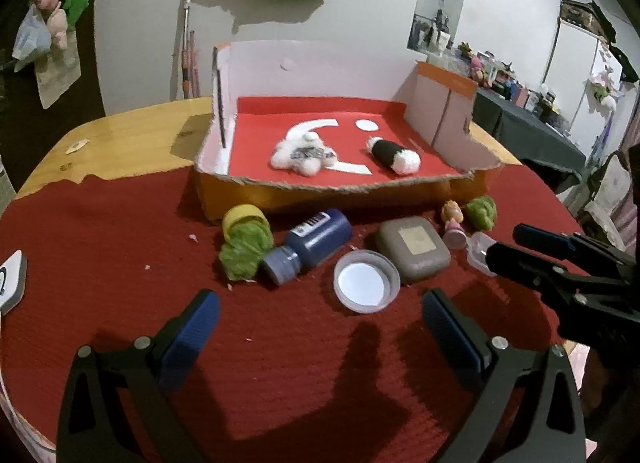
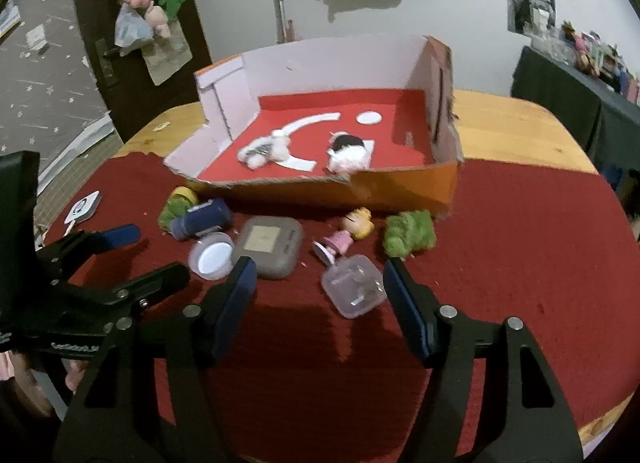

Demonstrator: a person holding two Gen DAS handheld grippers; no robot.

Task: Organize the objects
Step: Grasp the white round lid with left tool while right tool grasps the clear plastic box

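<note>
Hovering low over open red mat [image 2: 500, 247], both grippers gape empty: right gripper [image 2: 320, 283] brackets clear case [image 2: 354, 289]; left gripper [image 1: 320, 311] near white lid [image 1: 366, 281].

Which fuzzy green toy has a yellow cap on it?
The fuzzy green toy beside the dark blue bottle. The other fuzzy green toy, near the small blonde doll, has none.
</note>
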